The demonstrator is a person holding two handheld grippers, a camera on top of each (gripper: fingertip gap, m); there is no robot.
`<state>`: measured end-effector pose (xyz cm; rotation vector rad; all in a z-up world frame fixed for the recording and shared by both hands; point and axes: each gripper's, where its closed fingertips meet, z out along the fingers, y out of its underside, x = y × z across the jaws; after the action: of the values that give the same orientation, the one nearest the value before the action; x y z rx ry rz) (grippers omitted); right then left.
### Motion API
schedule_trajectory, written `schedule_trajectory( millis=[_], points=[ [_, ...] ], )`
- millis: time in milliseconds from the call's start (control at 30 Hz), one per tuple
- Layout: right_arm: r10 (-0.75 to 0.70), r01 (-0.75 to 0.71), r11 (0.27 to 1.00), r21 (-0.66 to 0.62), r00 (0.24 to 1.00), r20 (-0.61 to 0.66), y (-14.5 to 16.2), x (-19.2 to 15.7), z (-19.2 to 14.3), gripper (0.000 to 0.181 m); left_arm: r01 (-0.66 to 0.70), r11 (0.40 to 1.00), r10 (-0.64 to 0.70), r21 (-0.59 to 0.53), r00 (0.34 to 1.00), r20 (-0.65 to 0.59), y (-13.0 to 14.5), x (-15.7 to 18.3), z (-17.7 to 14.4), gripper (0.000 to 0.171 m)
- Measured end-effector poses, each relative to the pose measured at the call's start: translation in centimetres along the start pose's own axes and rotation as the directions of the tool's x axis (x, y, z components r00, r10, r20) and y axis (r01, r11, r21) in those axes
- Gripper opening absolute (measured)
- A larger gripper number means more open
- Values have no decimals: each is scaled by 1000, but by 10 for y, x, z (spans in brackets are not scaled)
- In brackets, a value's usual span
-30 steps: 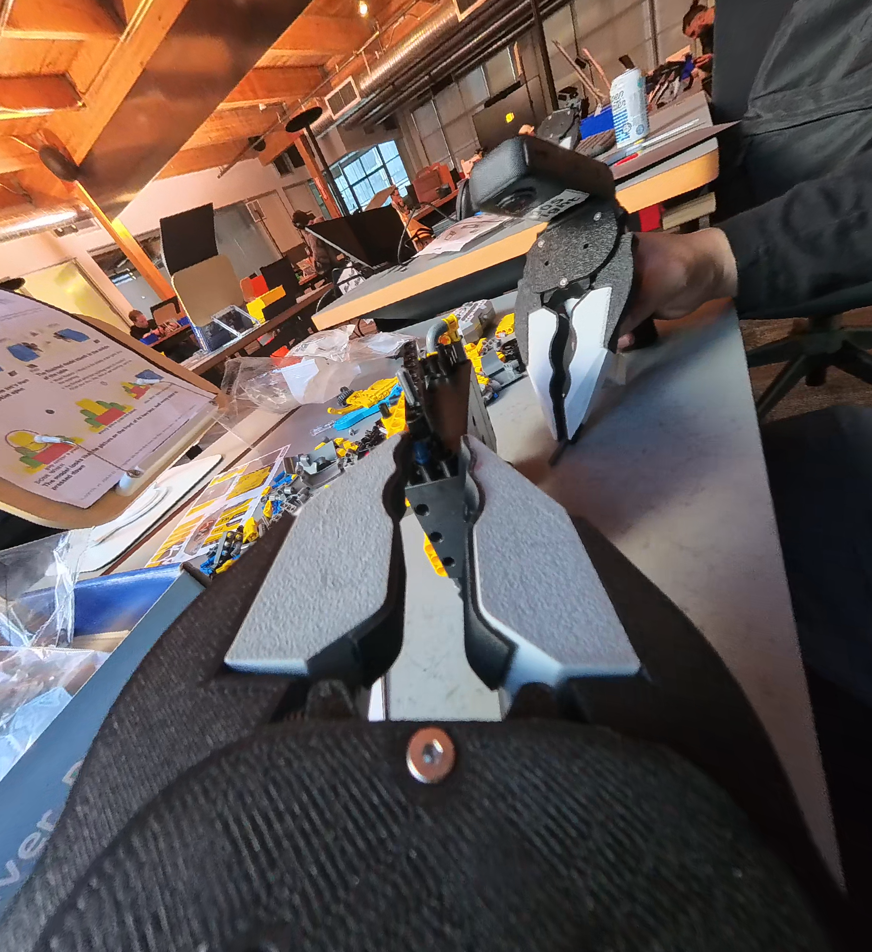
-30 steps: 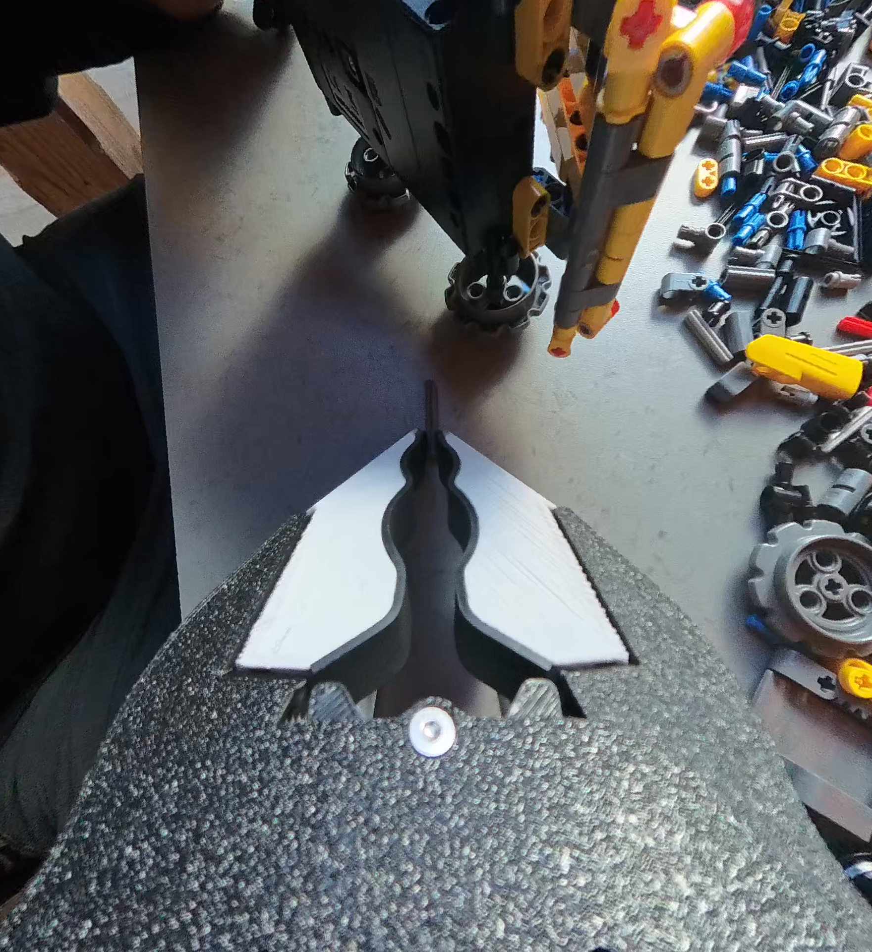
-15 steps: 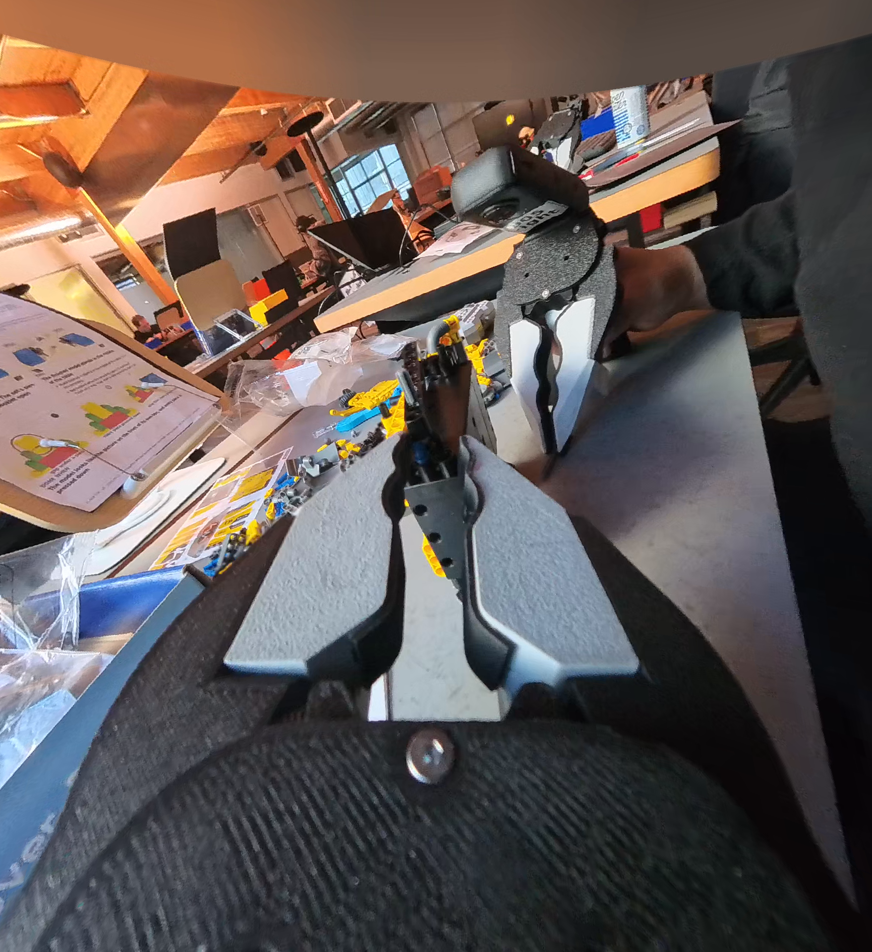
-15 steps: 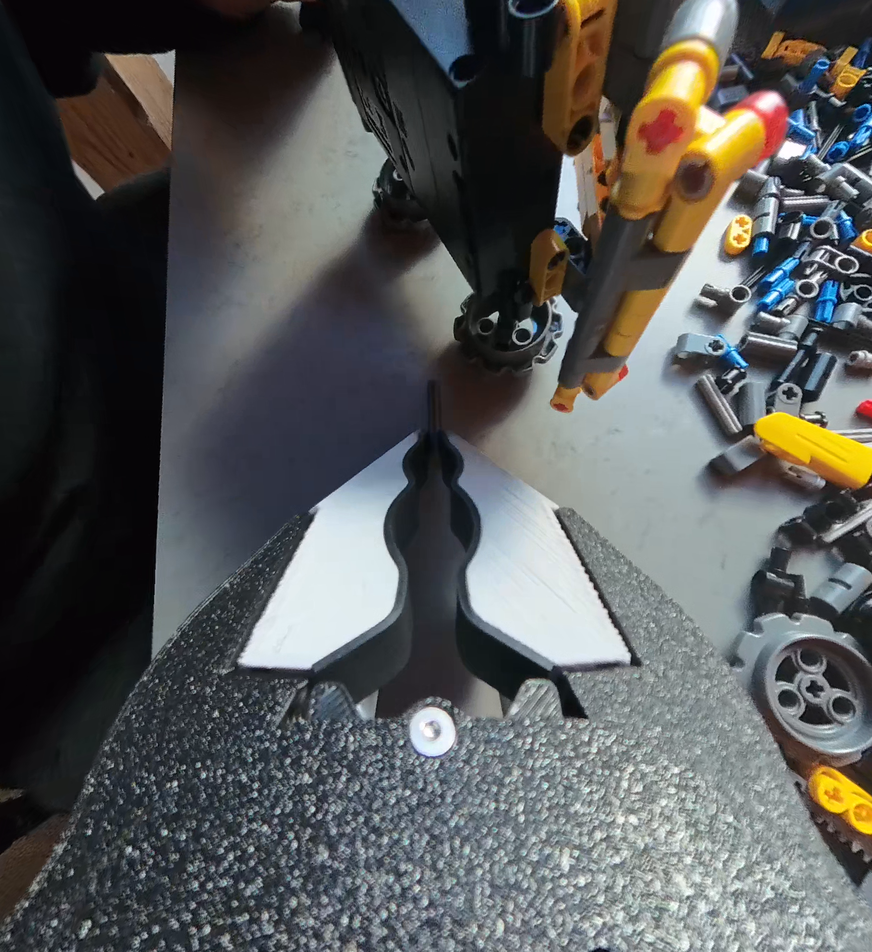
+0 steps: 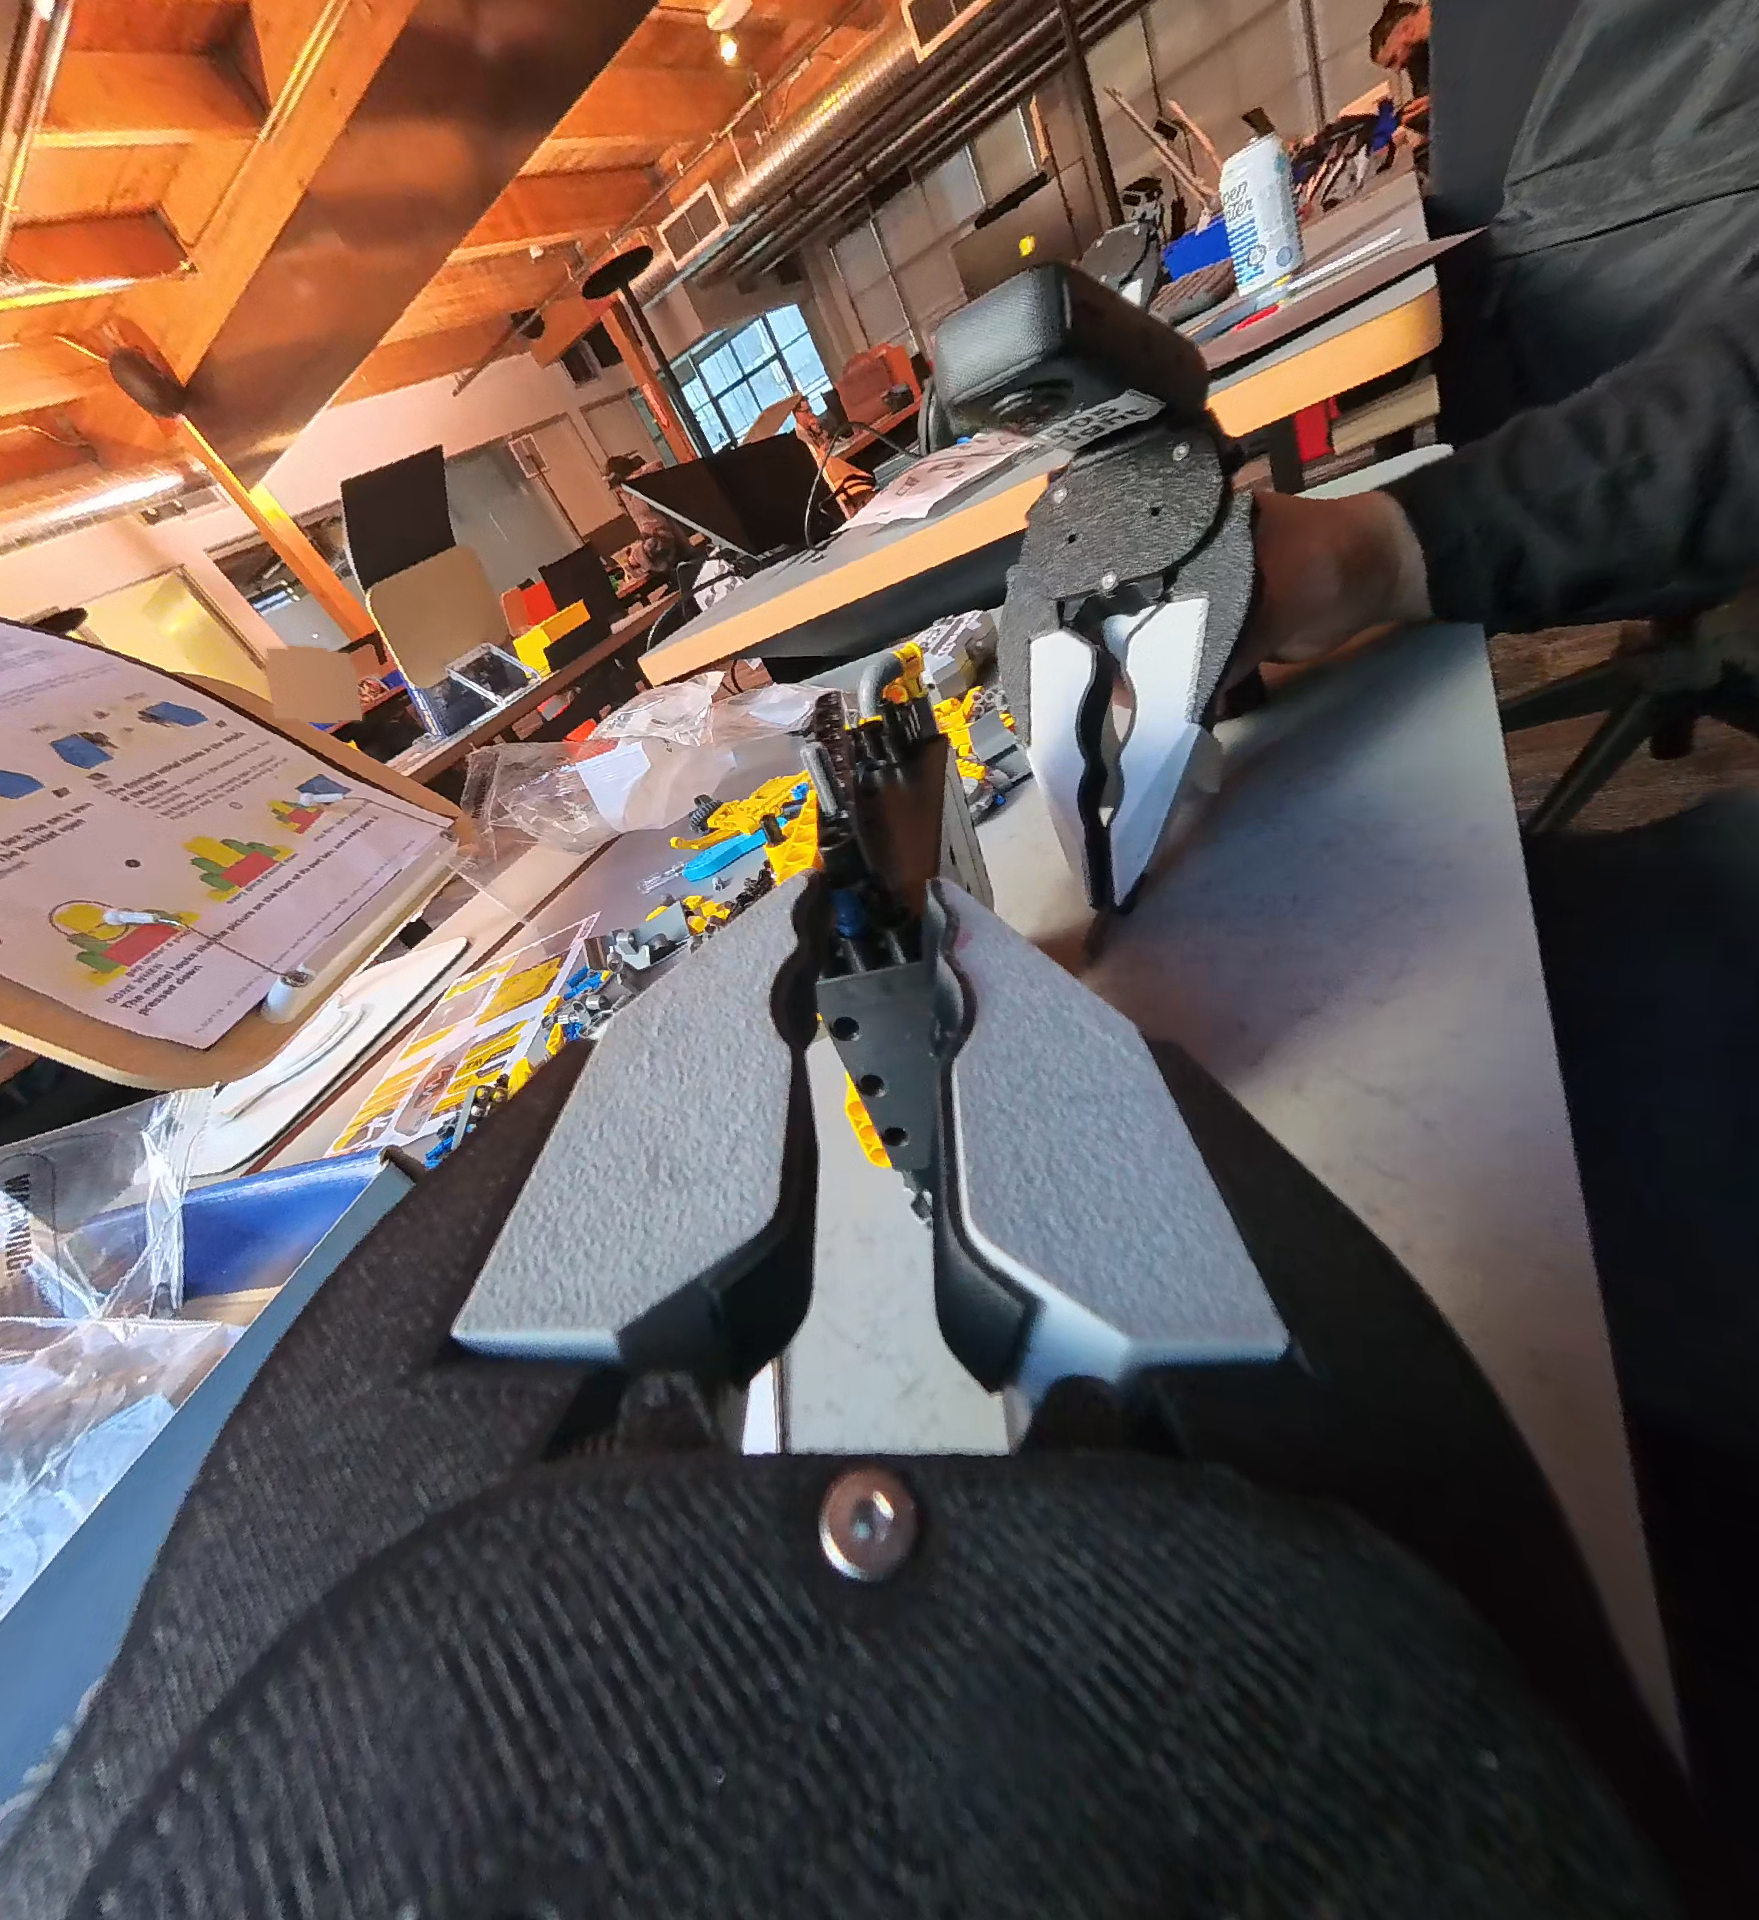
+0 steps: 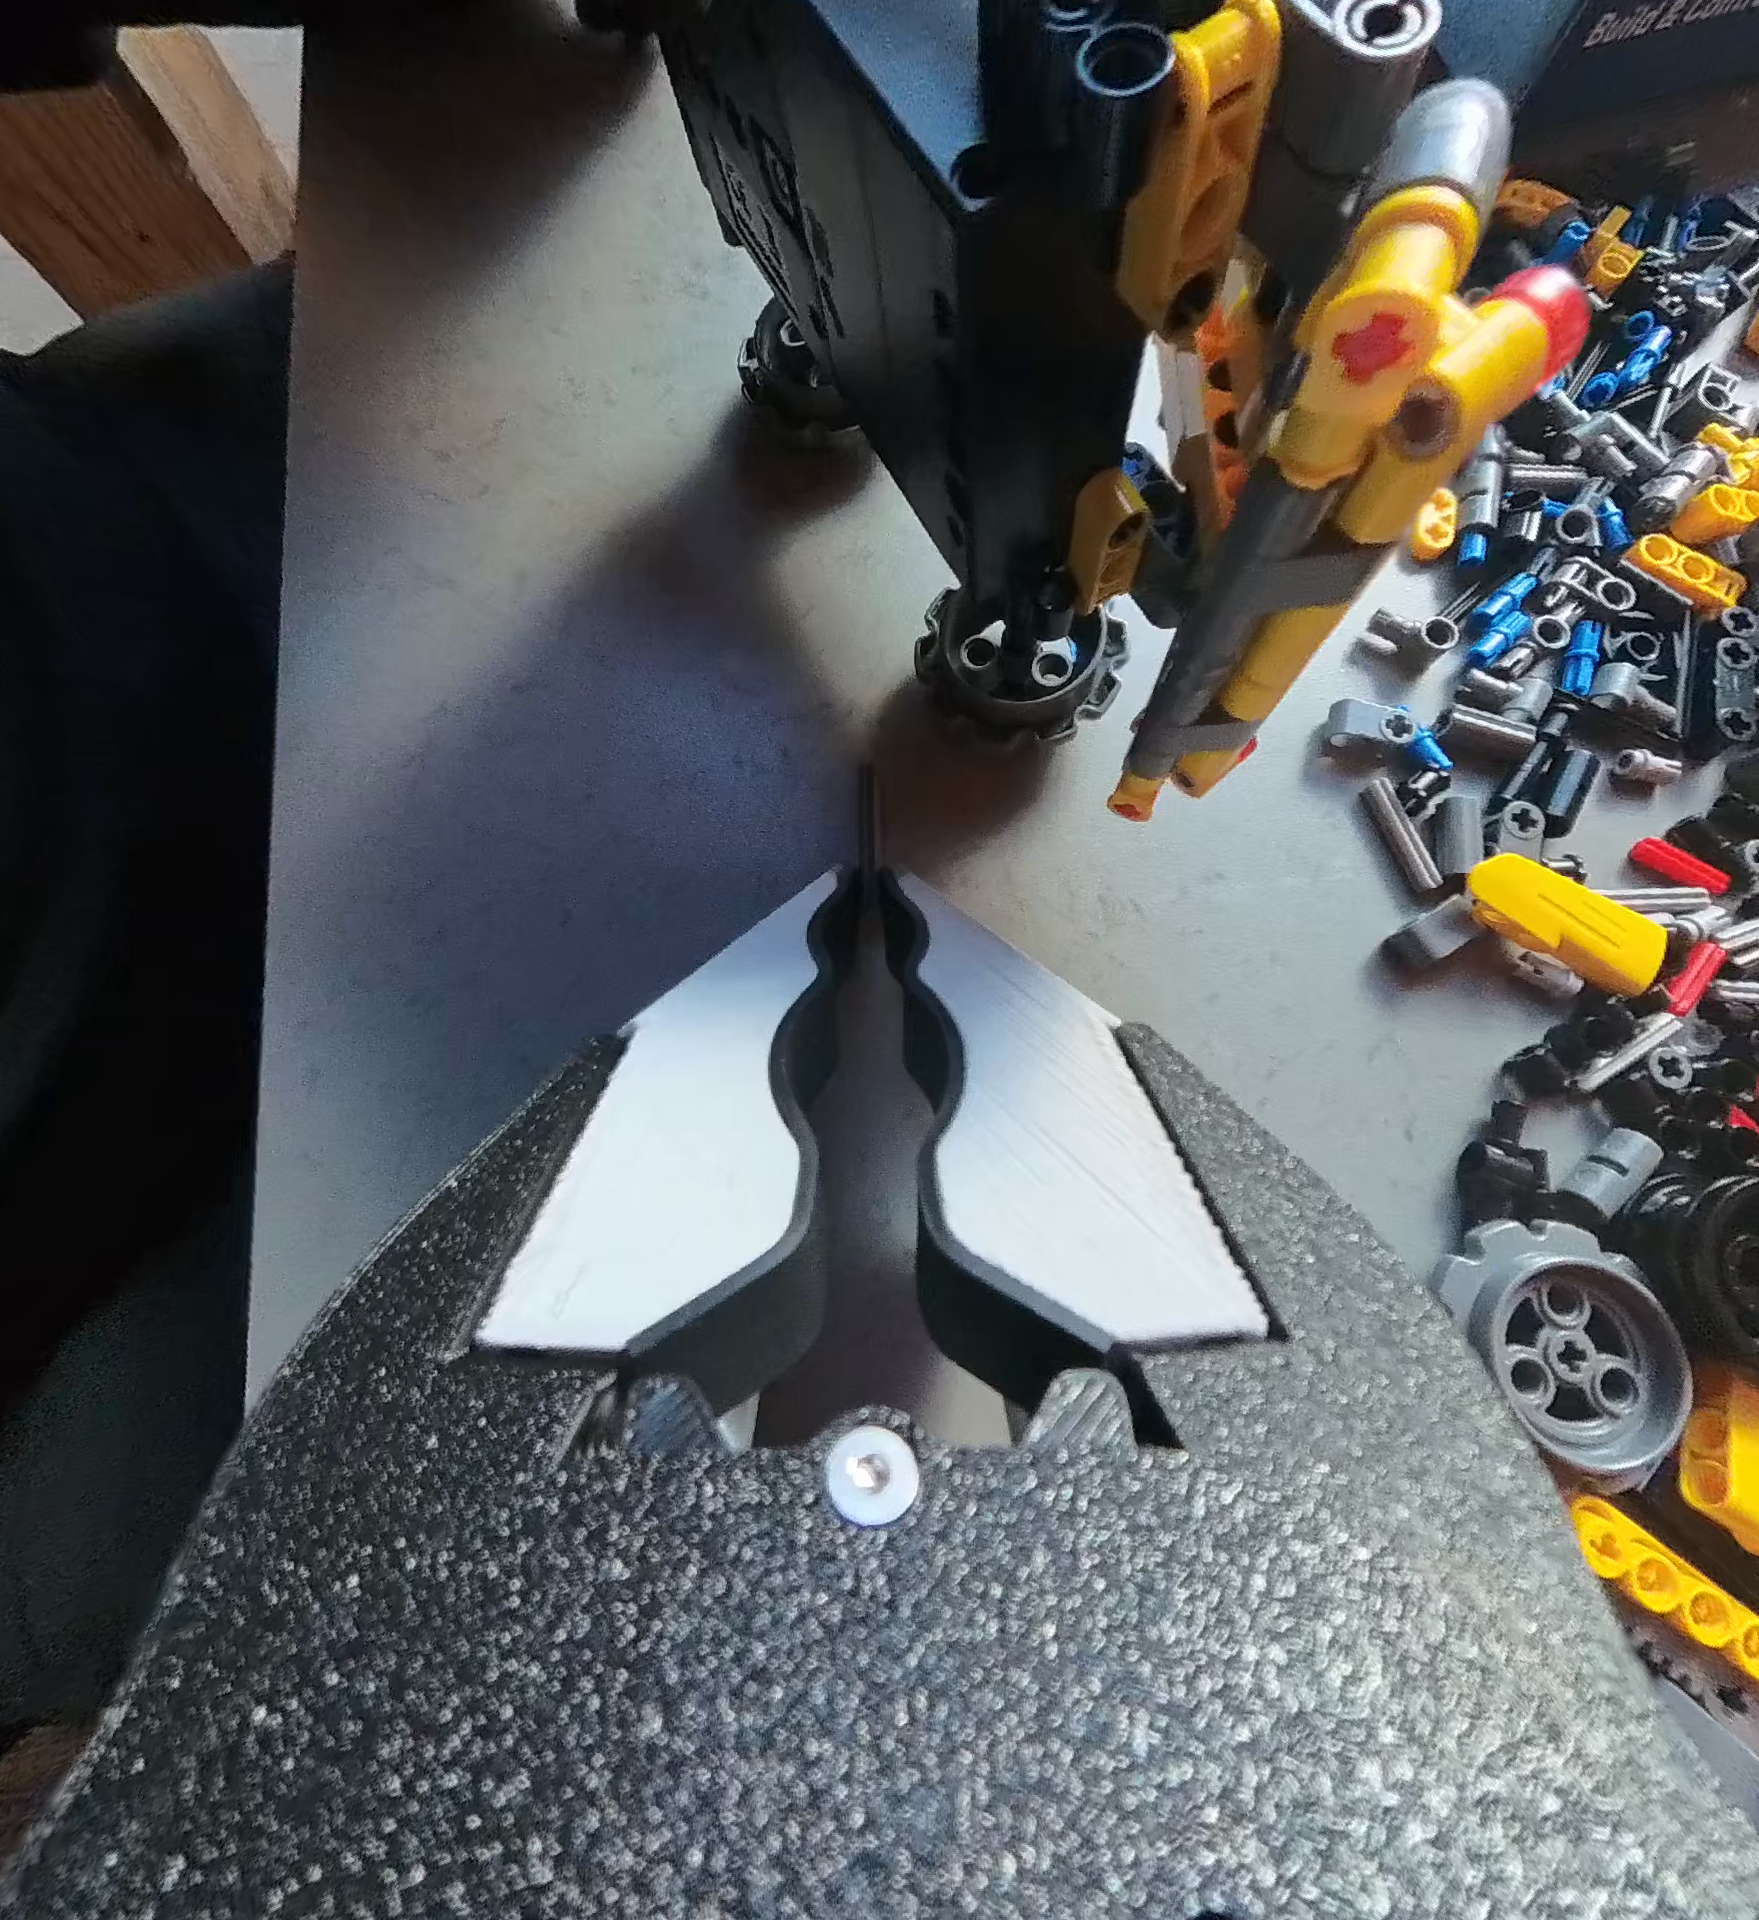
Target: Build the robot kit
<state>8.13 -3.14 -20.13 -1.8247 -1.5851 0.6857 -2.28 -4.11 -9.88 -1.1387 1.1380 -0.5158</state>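
My left gripper [image 5: 875,920] is shut on the black panel of a black and yellow toy-brick model [image 5: 885,1049] that stands on the grey table [image 5: 1322,987]. In the right wrist view the model [image 6: 906,260] rests on small black wheels [image 6: 1010,665], with a yellow and grey arm [image 6: 1270,582] hanging at its side. My right gripper [image 6: 864,878] is shut on a thin black axle [image 6: 867,821] whose tip points at the near wheel, a short gap away. The right gripper also shows in the left wrist view [image 5: 1103,894], just right of the model.
A pile of loose toy-brick parts [image 6: 1633,675] and a grey wheel [image 6: 1571,1361] lie right of the model. An instruction sheet on a board [image 5: 127,831], plastic bags [image 5: 23,1351] and a blue box [image 5: 262,1216] stand on the left. A hand [image 5: 1322,582] holds the right gripper. Across from one pair of fingers to the other is roughly 15 cm.
My right gripper has moved closer to the model with the axle, so the model and its wheel look larger and nearer. The left gripper keeps its hold and has not moved.
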Motion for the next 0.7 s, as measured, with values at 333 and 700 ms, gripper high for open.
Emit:
schedule_trajectory(
  millis=[333, 700],
  points=[
    [5, -5, 1000, 3, 1000, 25, 0, -1, 0, 4, 15, 1000, -15, 1, 1000, -8, 3, -6, 4, 15],
    [5, -8, 999, 48, 998, 56, -7, 1, -3, 4, 51, 999, -51, -8, 999, -11, 5, -11, 6, 14]
  ],
)
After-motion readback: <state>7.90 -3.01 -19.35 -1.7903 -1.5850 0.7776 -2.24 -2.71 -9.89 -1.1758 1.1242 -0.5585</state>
